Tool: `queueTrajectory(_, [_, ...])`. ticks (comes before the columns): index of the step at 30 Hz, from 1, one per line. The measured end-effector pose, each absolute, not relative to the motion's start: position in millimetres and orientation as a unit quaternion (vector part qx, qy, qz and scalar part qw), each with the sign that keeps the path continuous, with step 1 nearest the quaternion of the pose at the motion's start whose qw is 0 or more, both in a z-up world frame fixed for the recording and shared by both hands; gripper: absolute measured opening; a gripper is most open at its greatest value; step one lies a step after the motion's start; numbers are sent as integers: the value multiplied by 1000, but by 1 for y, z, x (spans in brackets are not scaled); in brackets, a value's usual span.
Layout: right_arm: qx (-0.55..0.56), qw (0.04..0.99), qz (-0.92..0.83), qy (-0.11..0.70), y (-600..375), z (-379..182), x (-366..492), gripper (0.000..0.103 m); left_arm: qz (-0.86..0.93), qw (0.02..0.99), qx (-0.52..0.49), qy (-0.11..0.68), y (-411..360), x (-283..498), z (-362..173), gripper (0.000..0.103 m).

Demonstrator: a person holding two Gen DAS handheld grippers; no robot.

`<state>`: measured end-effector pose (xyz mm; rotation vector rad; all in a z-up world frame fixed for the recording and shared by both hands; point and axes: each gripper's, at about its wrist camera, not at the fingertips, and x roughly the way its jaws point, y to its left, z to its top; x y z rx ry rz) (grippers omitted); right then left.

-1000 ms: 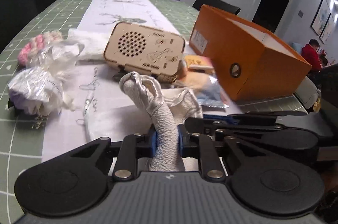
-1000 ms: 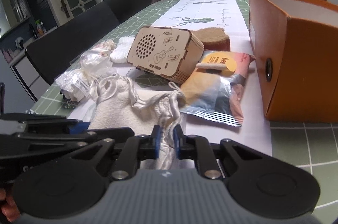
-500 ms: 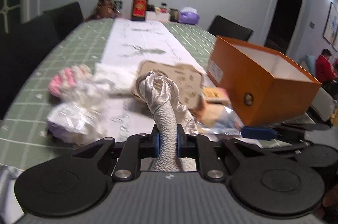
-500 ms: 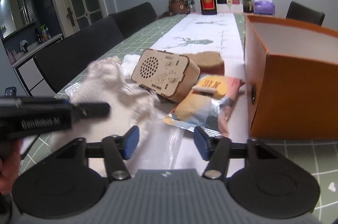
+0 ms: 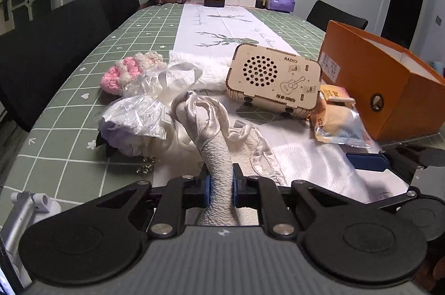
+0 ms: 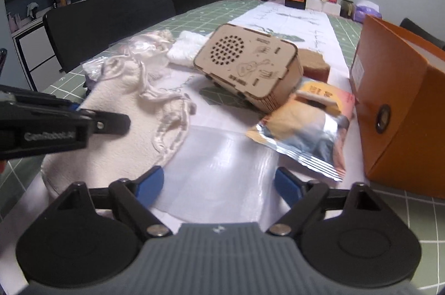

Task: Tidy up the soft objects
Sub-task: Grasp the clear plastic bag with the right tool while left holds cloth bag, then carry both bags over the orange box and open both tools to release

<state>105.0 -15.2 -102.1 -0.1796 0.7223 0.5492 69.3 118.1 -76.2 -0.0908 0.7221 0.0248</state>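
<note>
left wrist view: the left gripper (image 5: 221, 189) has its jaws clenched on a bunched fold of the cream fleece cloth (image 5: 217, 156), whose satin ribbon trim loops above it.

right wrist view: the cloth (image 6: 116, 133) lies spread on the counter (image 6: 389, 217); the right gripper (image 6: 218, 183) is released, its jaws opening over bare runner.

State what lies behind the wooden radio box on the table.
From the right wrist view, a brown fuzzy block sits behind the wooden radio. The radio covers its lower left part; its base cannot be seen.
</note>
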Motion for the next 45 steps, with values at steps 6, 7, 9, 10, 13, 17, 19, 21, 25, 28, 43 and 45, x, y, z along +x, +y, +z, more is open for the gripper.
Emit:
queueTrajectory(6, [-92,896,279,334,-9,-99,100,47,8,934,-51,353,118,69,-79,15])
queueTrajectory(7, [-93,895,282,332,-8,-99,98,40,7,934,-53,353,118,70,-80,15])
queueTrajectory(9, [-93,895,287,328,-7,-99,97,27,4,934,-56,354,119,69,-80,15])
queueTrajectory(10, [-92,895,288,328,-7,-98,97,19,2,933,-58,354,118,69,-80,15])
queueTrajectory(13, [-82,894,289,331,-8,-97,96,7,-1,933,-57,354,116,69,-79,15])
queueTrajectory(17, [-88,905,267,319,-14,-89,91,5,-5,936,-52,347,110,67,-74,15])
queueTrajectory(19, [-87,911,260,308,-22,-81,89,5,-2,939,-47,341,107,65,-68,16])
queueTrajectory(21, [-84,918,254,293,-34,-70,85,5,-1,942,-43,333,105,63,-61,16])
queueTrajectory(25, [-78,930,247,259,-56,-42,79,5,-10,948,-40,315,100,60,-44,15])
queueTrajectory(28, [-71,938,245,237,-73,-20,76,5,-22,954,-40,295,94,58,-27,15])
queueTrajectory(43, [-38,965,199,169,-164,78,104,5,-156,970,-31,184,25,104,73,15])
queueTrajectory(45, [-41,968,181,170,-175,83,115,5,-167,969,-31,179,10,121,74,15])
